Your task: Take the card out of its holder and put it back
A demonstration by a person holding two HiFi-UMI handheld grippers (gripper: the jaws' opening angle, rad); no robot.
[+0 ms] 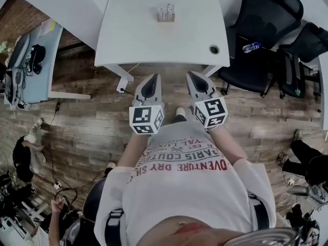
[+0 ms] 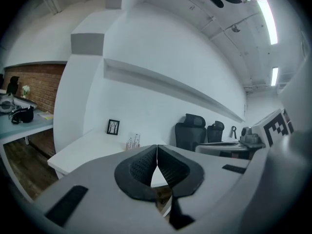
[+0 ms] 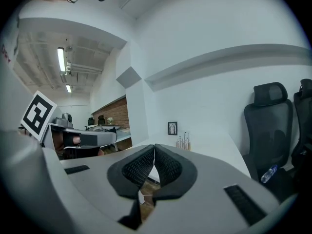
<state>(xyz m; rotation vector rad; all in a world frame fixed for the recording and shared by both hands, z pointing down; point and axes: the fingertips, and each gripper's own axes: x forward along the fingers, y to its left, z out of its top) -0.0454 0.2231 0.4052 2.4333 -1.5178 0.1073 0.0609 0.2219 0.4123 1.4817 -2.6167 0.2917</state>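
The head view looks steeply down from above the person onto the white rectangular bench [image 1: 154, 35] ahead. Both gripper views look almost level along their jaws, side by side. They share that distant bench, its small tan card holder [image 3: 184, 142] and the black mesh office chairs [image 2: 190, 130].

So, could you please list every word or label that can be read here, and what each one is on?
"PARIS COUTU", cut off: T-shirt.
"VENTURE DRY", cut off: same T-shirt.
The card in its holder: too small to read.
Marker cubes: patterns only, no words.
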